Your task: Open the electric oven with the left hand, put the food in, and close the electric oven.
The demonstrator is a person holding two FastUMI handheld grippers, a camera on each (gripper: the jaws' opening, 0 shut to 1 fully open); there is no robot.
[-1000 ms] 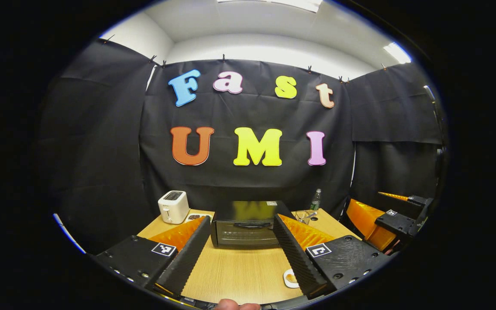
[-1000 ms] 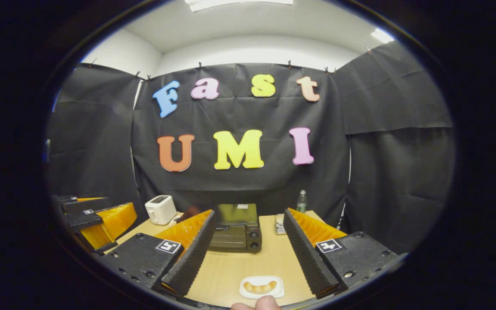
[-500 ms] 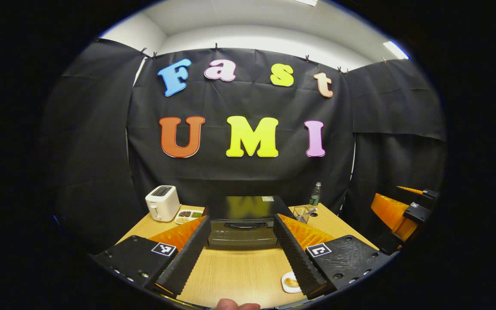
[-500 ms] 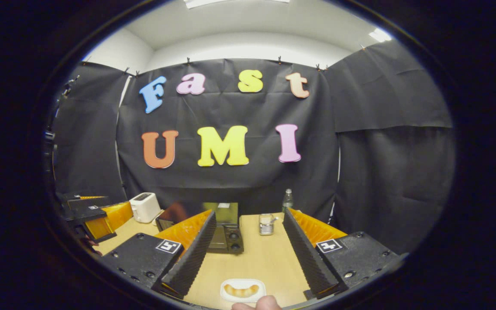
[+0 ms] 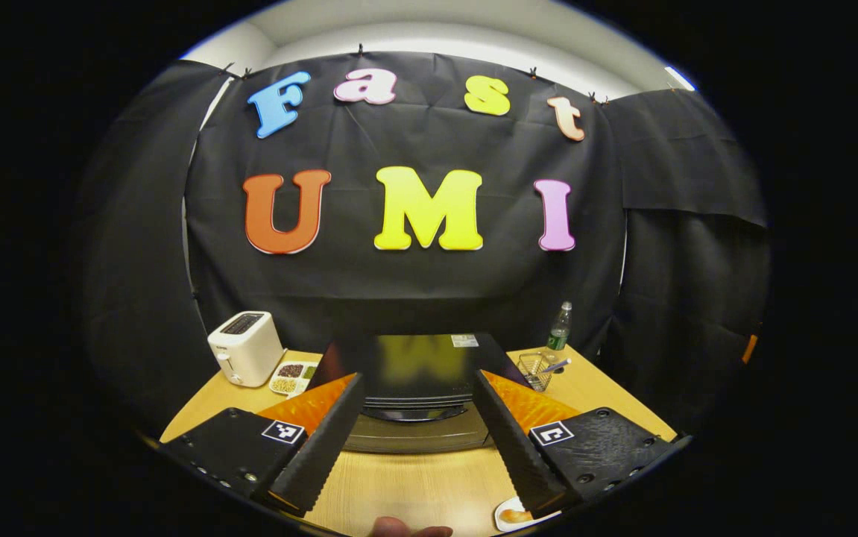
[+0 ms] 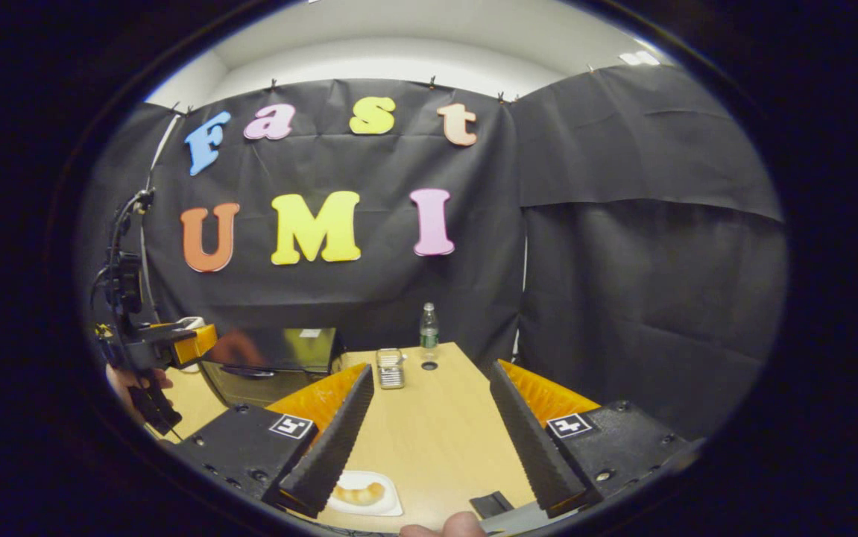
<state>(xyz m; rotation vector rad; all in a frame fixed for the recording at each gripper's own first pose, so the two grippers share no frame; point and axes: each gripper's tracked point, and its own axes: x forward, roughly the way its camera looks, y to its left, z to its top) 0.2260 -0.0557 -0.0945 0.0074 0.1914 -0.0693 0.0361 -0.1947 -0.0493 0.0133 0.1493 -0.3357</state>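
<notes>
The black electric oven [image 5: 414, 365] stands on the wooden table [image 5: 414, 485] with its door shut and its handle [image 5: 414, 412] just ahead. My left gripper [image 5: 417, 377] is open, its fingers on either side of the oven front and close to it, touching nothing. A white plate with a piece of bread [image 5: 516, 514] lies at the lower right behind one finger. In the right gripper view, my right gripper [image 6: 430, 367] is open over bare table [image 6: 443, 425]. The plate with bread [image 6: 361, 494] lies at its lower left. The oven [image 6: 272, 362] and the left gripper [image 6: 175, 344] sit far left.
A white toaster [image 5: 244, 347] and a small dish of condiments [image 5: 291, 377] stand left of the oven. A wire basket [image 5: 537, 369] and a bottle [image 5: 560, 327] stand to its right. A hand [image 6: 127, 380] holds the left gripper. A small black piece [image 6: 490, 503] lies near the table's front edge.
The left gripper has moved forward, so the oven is larger and nearer between its fingers. The right gripper has swung to the right; oven and plate have slid left in its view.
</notes>
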